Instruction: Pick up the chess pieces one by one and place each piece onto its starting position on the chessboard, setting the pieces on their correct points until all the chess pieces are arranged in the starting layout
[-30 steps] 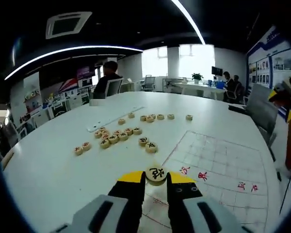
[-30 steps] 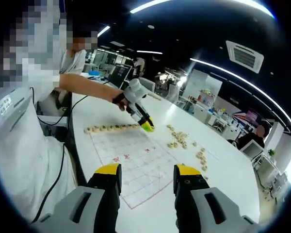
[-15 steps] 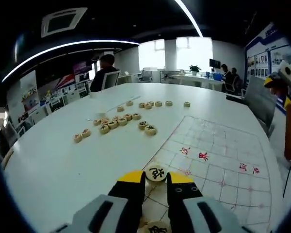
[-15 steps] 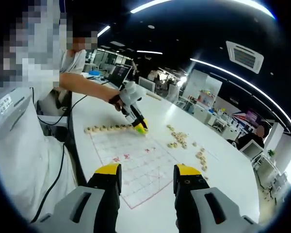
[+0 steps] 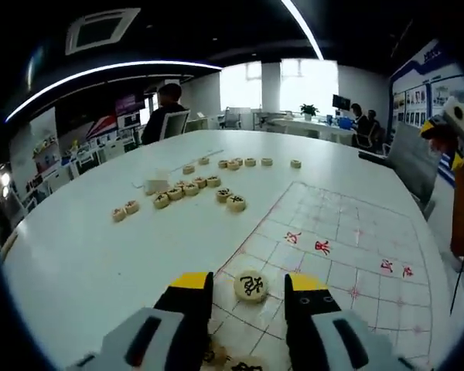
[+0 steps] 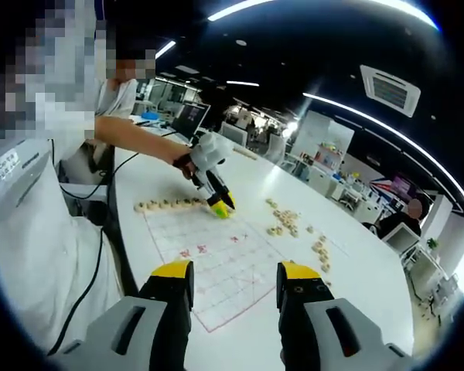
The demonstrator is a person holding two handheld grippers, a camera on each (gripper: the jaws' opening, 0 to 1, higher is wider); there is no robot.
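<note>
Chess piece (image 5: 250, 286), a small wooden disc with a black character, lies flat on the chessboard (image 5: 348, 247) between the spread jaws of the left gripper (image 5: 247, 287), apparently untouched. It looks light, stiff and smooth-rimmed, best pinched across its rim. More loose pieces (image 5: 189, 190) lie further off on the white table (image 5: 85, 255). The right gripper (image 6: 233, 284) hovers with jaws apart, holding nothing. Around is an open office.

Pale wooden chess pieces (image 5: 250, 286), glossy table (image 5: 100, 263)
</note>
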